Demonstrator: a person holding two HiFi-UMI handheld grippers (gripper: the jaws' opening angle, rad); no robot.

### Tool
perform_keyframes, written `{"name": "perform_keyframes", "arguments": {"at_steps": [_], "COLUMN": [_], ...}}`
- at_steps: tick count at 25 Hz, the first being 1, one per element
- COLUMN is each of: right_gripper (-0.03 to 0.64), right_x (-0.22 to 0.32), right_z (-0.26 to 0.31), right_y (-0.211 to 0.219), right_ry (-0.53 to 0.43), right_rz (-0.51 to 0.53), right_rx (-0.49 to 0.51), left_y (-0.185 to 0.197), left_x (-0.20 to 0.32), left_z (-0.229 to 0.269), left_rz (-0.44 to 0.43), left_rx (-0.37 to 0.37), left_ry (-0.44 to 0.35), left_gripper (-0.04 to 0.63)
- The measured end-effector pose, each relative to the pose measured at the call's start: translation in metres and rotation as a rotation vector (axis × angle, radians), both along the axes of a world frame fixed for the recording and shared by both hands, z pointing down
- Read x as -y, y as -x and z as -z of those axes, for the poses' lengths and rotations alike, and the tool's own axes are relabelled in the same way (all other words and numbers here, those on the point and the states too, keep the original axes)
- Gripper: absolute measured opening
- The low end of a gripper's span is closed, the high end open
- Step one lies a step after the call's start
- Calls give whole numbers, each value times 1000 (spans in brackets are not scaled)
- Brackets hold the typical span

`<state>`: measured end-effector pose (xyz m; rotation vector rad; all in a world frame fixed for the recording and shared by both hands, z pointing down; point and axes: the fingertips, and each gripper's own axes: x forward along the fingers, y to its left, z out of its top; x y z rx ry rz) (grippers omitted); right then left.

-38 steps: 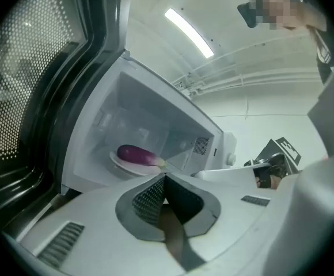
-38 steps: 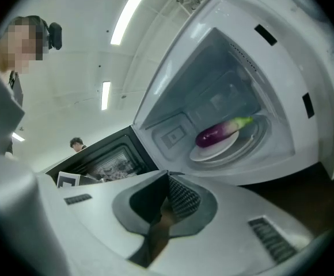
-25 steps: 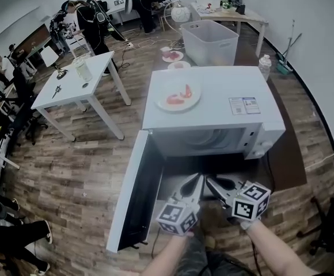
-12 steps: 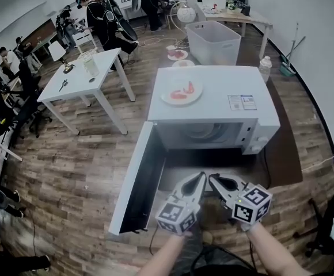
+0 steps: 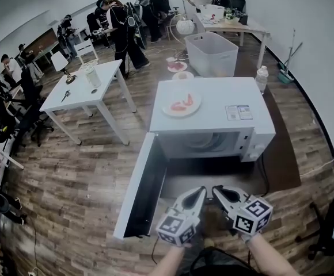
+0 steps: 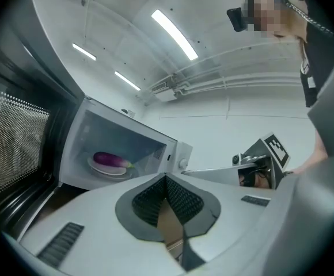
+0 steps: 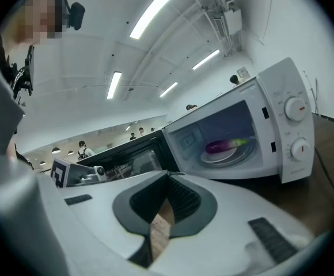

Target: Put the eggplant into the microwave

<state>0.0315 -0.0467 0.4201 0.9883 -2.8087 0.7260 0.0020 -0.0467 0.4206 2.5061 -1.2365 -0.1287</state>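
Floor point(image 5: 80, 171): wood planks; it bore a white table point(image 5: 106, 73) and a dark surface point(image 5: 282, 148).
Dark surface: the microwave point(image 5: 213, 96) stood on it, door open.
Microwave top: a plate point(image 5: 181, 104) of red food.
White table: a clear jug point(image 5: 92, 76) and small tools.
Inner plate point(image 6: 106, 169): the eggplant point(image 6: 110, 160) lay on it.
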Motion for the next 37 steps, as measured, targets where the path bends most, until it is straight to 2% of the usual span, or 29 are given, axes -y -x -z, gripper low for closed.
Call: {"name": "perform_keyframes", "arguments": {"at_steps": [4,9,20,25,37], "right_gripper": [0,0,0,0,0], "right_x": [-1,-3,3,9,23], "right_z": [2,4,21,23,32], "right_y": [0,2,4,5,13], "right_ry": [-16,-21,-44,-37,-33], "right_rz": [-4,-12,-11,-19,0], "right_rx": [-17,-20,-10,-2,22], "left_y": [-7,1,-3,-4,5], "left_x": [-5,-3,9,16,31], "left_z": [1,6,22,25,31], "left_rz": [-43,-6,-9,5,34], "left_rx": [29,-18,-30,-63,-67], "left_ry": [-30,-9,-30,-9,-6], "left_gripper": [2,2,2,2,2]}}
